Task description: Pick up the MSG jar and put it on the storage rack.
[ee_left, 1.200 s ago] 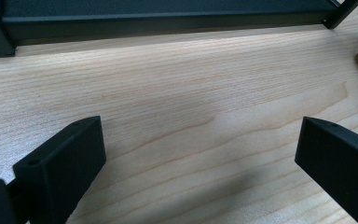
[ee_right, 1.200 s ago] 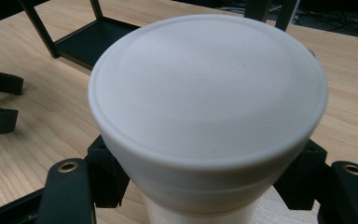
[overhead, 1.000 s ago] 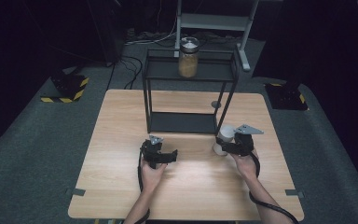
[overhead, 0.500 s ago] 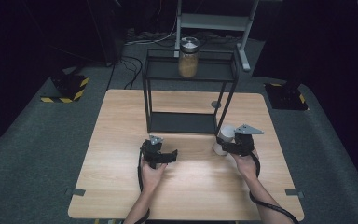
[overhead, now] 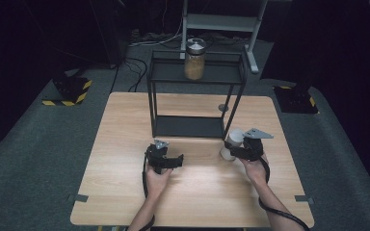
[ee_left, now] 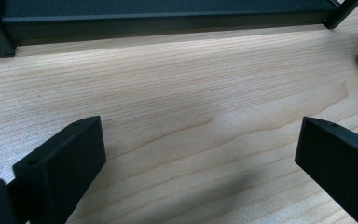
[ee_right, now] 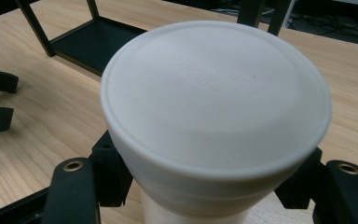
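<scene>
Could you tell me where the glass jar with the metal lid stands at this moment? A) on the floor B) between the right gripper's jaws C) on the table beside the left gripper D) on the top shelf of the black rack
D: in the high view the glass jar stands upright on the top shelf of the black rack, far from both grippers.

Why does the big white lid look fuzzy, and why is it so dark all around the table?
In the right gripper view the white lid sits so close to the camera that it blurs, while the table behind looks sharper. In the high view light falls on the table and the floor around fades to black. In the left gripper view a soft shadow darkens the wood.
</scene>
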`<state>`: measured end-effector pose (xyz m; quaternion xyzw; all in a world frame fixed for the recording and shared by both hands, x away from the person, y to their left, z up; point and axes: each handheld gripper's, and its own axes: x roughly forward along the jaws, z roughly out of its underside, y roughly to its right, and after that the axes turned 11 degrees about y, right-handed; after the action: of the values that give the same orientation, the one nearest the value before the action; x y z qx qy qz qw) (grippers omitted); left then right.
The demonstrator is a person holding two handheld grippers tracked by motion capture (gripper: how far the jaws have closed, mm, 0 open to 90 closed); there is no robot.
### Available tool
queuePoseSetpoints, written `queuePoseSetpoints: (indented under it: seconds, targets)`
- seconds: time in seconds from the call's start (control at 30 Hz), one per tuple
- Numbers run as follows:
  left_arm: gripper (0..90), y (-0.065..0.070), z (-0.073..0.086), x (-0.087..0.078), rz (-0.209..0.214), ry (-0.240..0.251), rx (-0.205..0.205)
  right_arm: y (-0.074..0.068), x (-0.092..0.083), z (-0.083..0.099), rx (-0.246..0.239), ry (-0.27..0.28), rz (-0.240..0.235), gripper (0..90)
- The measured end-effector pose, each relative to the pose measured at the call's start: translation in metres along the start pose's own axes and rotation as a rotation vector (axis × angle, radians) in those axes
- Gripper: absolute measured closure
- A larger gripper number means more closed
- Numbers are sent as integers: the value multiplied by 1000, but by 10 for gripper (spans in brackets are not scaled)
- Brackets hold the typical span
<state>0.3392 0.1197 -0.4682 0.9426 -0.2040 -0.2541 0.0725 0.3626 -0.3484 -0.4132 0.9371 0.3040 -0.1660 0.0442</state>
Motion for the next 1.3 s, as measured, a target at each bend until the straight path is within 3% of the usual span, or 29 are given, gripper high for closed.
queuePoseSetpoints:
  seconds: [0.8,1.3]
  targets:
    - [20,0,0,0,1,0,-1,1,-4,-6,-14,-20,-24,344]
    - [21,-1,0,0,3,1,-3,4,-15,-33,-41,-12,-68,344]
